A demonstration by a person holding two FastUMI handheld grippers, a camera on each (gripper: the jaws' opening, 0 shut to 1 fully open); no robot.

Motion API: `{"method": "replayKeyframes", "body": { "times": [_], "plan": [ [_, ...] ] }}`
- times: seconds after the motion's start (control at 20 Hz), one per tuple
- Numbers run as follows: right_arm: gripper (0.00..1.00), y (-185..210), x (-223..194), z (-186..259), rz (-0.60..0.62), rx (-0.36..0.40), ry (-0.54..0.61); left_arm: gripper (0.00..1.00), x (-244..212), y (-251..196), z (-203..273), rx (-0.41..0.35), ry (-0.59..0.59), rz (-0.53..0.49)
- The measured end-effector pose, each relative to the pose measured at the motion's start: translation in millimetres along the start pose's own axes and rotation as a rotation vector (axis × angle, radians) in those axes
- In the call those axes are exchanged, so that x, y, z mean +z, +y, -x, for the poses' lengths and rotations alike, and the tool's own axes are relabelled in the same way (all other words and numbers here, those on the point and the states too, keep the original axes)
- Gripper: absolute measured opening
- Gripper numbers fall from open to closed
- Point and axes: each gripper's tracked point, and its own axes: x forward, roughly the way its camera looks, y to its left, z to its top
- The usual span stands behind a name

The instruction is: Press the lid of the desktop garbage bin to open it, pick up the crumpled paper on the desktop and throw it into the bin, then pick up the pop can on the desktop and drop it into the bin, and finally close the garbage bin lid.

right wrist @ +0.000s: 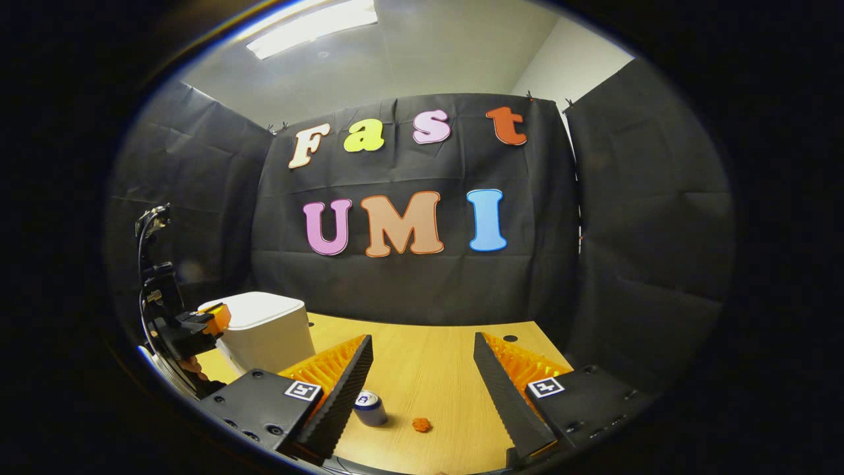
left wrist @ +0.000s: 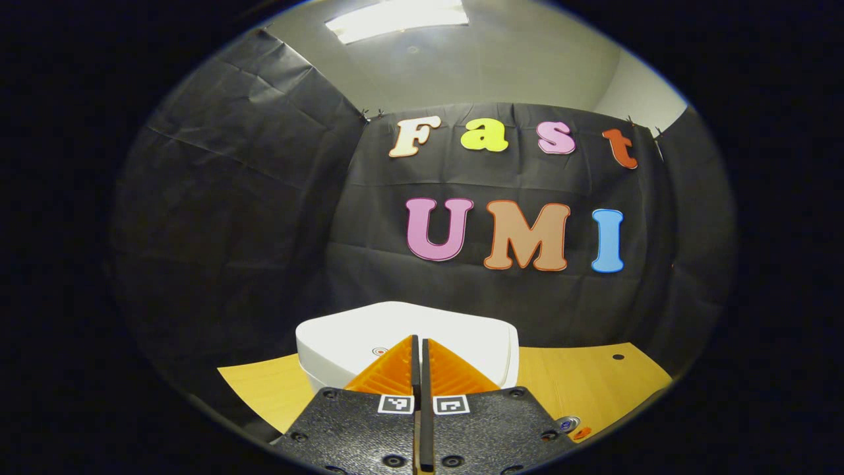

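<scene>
The white garbage bin [left wrist: 343, 336] stands on the wooden table with its lid down. My left gripper [left wrist: 420, 343] is shut, empty, with its tips right at the lid's near part. I cannot tell if they touch it. In the right gripper view the bin [right wrist: 270, 330] is at the left, and the left gripper [right wrist: 219, 318] reaches over its near edge. My right gripper [right wrist: 422, 340] hangs open and empty above the table. Below it stand the small pop can [right wrist: 369, 407] and, just to its right, the orange crumpled paper [right wrist: 421, 424]. The can's top [left wrist: 568, 422] and the paper [left wrist: 581, 433] lie at the lower right.
The wooden table [right wrist: 428, 356] runs back to the black cloth wall, with a small dark hole [right wrist: 505, 338] near its far right corner. A hand [right wrist: 191, 366] holds the left gripper at the table's left edge.
</scene>
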Motion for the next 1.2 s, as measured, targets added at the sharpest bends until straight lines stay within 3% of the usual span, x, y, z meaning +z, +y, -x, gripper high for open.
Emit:
{"method": "replayKeyframes", "body": {
  "times": [0.1,0.45,0.85,0.95,1.0,1.05,1.1,1.15,1.2],
  "plan": [
    [0.98,-5.6,-6.0,-0.9,0.016,-0.009,0.0,0.0,14.8,22.0,-1.8,0.068,-0.002,-0.047],
    [0.98,-23.7,-76.1,-21.1,0.064,-0.004,0.133,0.0,84.2,21.2,26.2,0.064,-0.105,-0.041],
    [0.98,-26.4,-193.9,-73.0,0.059,0.099,0.487,0.02,98.5,-6.6,86.7,-0.011,-0.117,-0.136],
    [0.99,-17.9,-216.3,-90.9,0.05,0.129,0.555,0.27,98.5,-5.0,90.8,-0.013,-0.115,-0.185],
    [0.99,-15.4,-225.2,-101.2,0.051,0.138,0.585,0.29,98.1,-3.5,91.5,-0.009,-0.112,-0.206],
    [0.99,-13.2,-232.5,-111.1,0.055,0.148,0.617,0.43,97.8,-0.5,93.5,-0.002,-0.112,-0.221],
    [0.98,-12.9,-242.3,-117.9,0.062,0.156,0.648,0.45,97.2,-1.1,94.6,-0.003,-0.106,-0.228],
    [0.98,-11.9,-250.6,-124.9,0.069,0.164,0.672,0.7,95.3,0.8,95.1,0.007,-0.099,-0.235],
    [0.99,-9.4,-257.0,-130.0,0.075,0.172,0.695,0.76,94.9,6.4,95.2,0.026,-0.093,-0.244]
  ]
}}
